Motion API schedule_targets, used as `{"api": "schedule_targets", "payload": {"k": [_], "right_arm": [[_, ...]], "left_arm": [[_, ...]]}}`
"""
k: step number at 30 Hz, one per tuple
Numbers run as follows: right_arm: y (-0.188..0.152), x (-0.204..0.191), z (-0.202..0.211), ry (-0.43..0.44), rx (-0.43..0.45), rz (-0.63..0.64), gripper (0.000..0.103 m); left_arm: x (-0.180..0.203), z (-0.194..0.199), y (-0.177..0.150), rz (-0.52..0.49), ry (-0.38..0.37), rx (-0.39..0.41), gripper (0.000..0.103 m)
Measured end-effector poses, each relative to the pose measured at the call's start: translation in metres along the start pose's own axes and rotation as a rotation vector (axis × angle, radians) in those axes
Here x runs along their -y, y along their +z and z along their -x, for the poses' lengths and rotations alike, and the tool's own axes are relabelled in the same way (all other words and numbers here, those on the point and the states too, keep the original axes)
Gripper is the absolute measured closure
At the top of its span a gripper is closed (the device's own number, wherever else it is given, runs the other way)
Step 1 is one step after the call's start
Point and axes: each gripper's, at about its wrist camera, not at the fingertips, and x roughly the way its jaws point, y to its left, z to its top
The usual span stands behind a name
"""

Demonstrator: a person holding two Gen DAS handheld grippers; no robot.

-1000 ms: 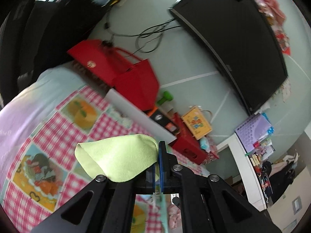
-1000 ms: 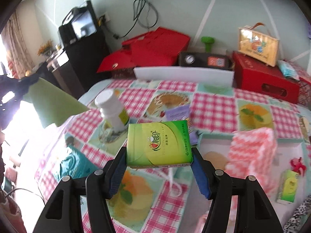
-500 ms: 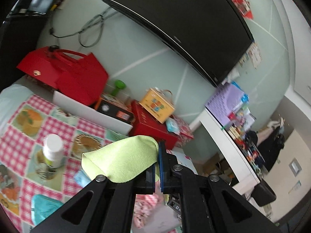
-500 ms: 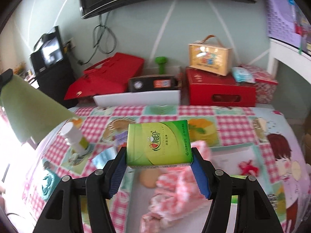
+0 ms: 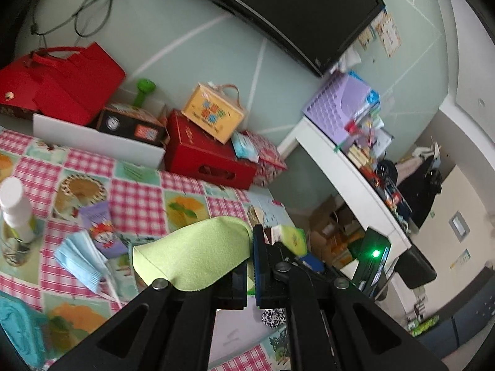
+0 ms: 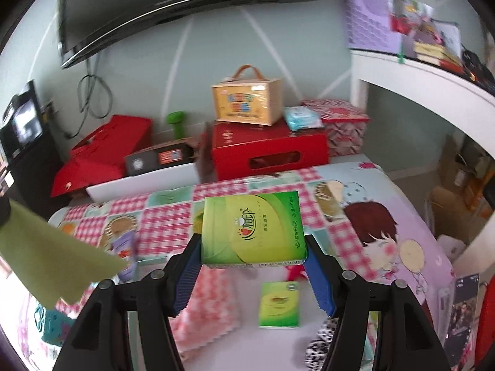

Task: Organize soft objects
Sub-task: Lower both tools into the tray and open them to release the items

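Mid-task: left gripper (image 5: 251,273) jaws clamped on green cloth (image 5: 195,255), right gripper (image 6: 252,273) jaws clamped on green tissue pack (image 6: 252,232), both carried above white tray (image 6: 278,346); second tissue pack (image 6: 279,304) and pink cloth (image 6: 210,303) already inside; face mask (image 5: 81,258) left on tabletop

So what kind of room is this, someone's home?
Most likely a lived-in room at home, perhaps a living room or bedroom. A large flat-screen TV hangs on the wall, a cartoon-print checked tablecloth covers the table, and red gift boxes and a cluttered white shelf stand nearby.
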Motion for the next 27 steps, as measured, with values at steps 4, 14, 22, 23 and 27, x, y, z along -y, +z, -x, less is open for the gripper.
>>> {"api": "schedule_targets", "payload": {"k": [4,14,22,23,27], "right_arm": [[-0.001,0.014,-0.007,-0.030,-0.012,-0.035,0.037],[-0.008,0.009,-0.036,-0.096,-0.056,0.026,0.037],[-0.018,0.003,-0.060,-0.096,-0.114,0.042,0.037],[-0.020,0.003,-0.063,-0.094,-0.122,0.043,0.037],[-0.025,0.001,-0.073,-0.088,-0.150,0.049,0.037]], "left_arm": [[0.001,-0.028,-0.006,0.009,-0.008,-0.056,0.101],[-0.039,-0.088,-0.031,0.112,-0.015,-0.174,0.101],[-0.074,-0.120,-0.052,0.192,0.061,-0.269,0.101],[-0.075,-0.122,-0.053,0.192,0.069,-0.277,0.101],[-0.078,-0.132,-0.062,0.163,0.140,-0.320,0.101]]}}
